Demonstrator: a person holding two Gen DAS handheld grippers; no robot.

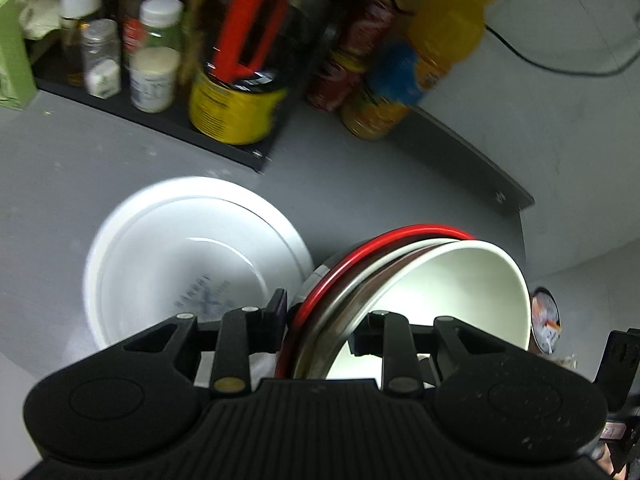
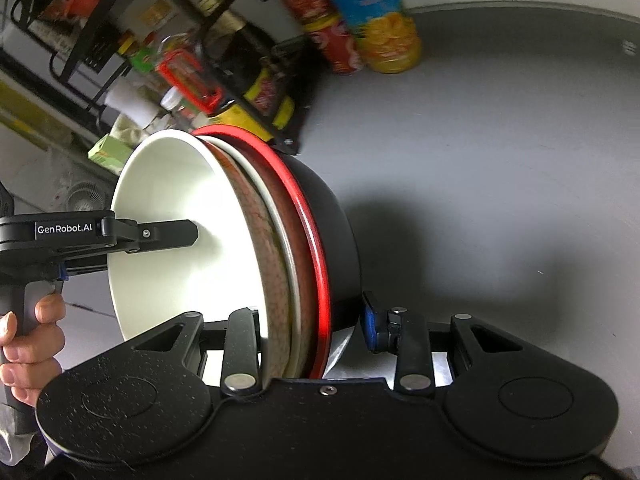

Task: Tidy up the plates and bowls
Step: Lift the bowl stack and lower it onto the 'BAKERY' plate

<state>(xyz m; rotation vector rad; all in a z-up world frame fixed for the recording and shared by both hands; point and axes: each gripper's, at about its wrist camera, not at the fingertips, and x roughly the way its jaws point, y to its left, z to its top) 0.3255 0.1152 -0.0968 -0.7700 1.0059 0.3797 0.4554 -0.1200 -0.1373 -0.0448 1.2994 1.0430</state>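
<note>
Three nested bowls (image 2: 240,240) noted, tilted on edge above grey counter (image 2: 480,160): glossy white inner, speckled brown middle, black outer with red rim. Gripped from both sides: left gripper (image 1: 320,320) pinching rim stack, right gripper (image 2: 312,328) clamped likewise across same rims. Round white plate (image 1: 192,256) lying flat on counter, just beside stack. Blurred bottles (image 1: 440,48) and jars behind.

"GenRobot.AI" stands in white letters on the black left gripper (image 2: 192,236) reaching into the white bowl (image 2: 180,240); beside that bowl, the white plate (image 1: 192,264) carries faint grey print, perhaps "KINRAY", too blurred to confirm.
</note>
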